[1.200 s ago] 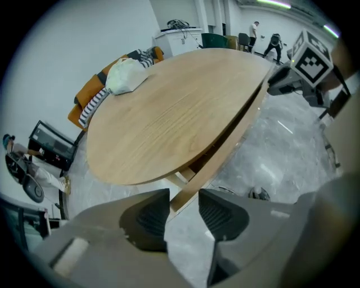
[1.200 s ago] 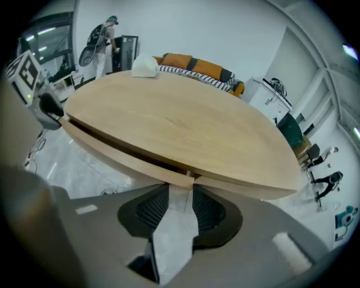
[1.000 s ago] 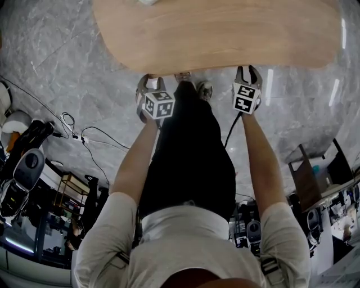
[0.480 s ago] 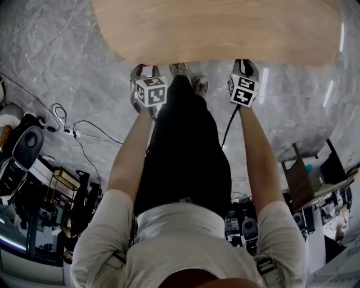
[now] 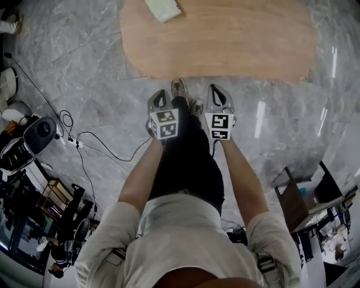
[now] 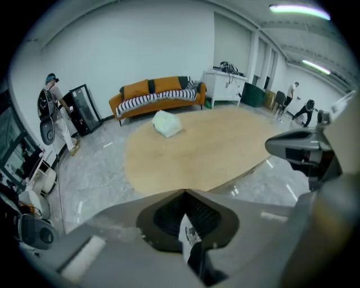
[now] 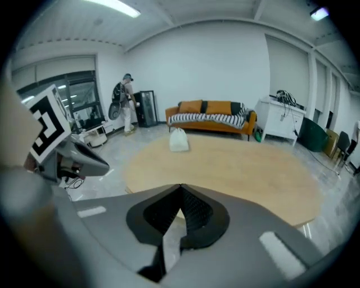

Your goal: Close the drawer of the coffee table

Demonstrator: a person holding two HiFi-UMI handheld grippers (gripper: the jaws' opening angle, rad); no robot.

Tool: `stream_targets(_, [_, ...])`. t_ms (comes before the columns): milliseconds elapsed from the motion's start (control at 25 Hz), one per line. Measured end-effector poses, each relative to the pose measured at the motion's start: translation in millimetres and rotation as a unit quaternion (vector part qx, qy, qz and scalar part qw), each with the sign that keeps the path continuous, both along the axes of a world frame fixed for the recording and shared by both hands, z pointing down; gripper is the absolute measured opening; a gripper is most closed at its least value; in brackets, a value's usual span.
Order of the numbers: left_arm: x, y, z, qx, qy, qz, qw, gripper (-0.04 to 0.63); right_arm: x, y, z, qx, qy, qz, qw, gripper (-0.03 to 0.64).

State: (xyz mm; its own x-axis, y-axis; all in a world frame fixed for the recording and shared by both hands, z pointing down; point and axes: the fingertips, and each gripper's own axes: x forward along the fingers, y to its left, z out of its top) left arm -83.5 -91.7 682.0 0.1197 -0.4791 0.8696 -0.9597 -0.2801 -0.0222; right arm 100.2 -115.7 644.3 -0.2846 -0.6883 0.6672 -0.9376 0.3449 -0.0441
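The coffee table (image 5: 236,39) is a light wooden oval top at the upper edge of the head view; no drawer shows in any view. My left gripper (image 5: 160,94) and right gripper (image 5: 218,89) hang side by side over the grey floor, short of the table's near edge and apart from it. Both have just been closing, and their jaws now meet with nothing between them. In the left gripper view the left gripper (image 6: 185,192) points at the table (image 6: 208,149). In the right gripper view the right gripper (image 7: 181,187) points at the table (image 7: 242,166).
A white bag (image 5: 163,8) lies on the table's far left part. Cables (image 5: 84,143) and dark equipment (image 5: 34,135) lie on the floor at left. An orange sofa (image 7: 211,117) stands beyond the table, a person (image 7: 125,101) by the wall. My shoes (image 5: 180,87) are between the grippers.
Both grippers have pulled back from the table's near edge, risen and come closer together. Their jaws, open before, are shut. The table looks smaller and farther off.
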Motion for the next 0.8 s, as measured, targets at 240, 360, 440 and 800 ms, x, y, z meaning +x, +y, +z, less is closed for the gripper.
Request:
stream_targets(240, [38.0, -15.2, -126.4, 0.089, 0.065, -0.046, 0.9929, 0.021, 1.6, -17.7, -150.3, 0.118, 0.027, -0.047, 0.992, 0.006])
stream_targets(360, [49.7, -17.2, -188.8, 0.128, 0.107, -0.079, 0.9828, 0.021, 16.2, -17.1, -218.9, 0.163, 0.03, -0.036, 0.986, 0.006])
stream_targets(440, [60.6, -24.6, -228.8, 0.168, 0.124, -0.074, 0.9751, 0.021, 24.6, -15.4, -258.9, 0.194, 0.022, -0.024, 0.98, 0.006])
stream_targets(800, [98.2, -33.8, -377.2, 0.315, 0.12, 0.016, 0.9414, 0.02, 42.0, 14.0, -381.0, 0.288, 0.006, 0.027, 0.957, 0.006])
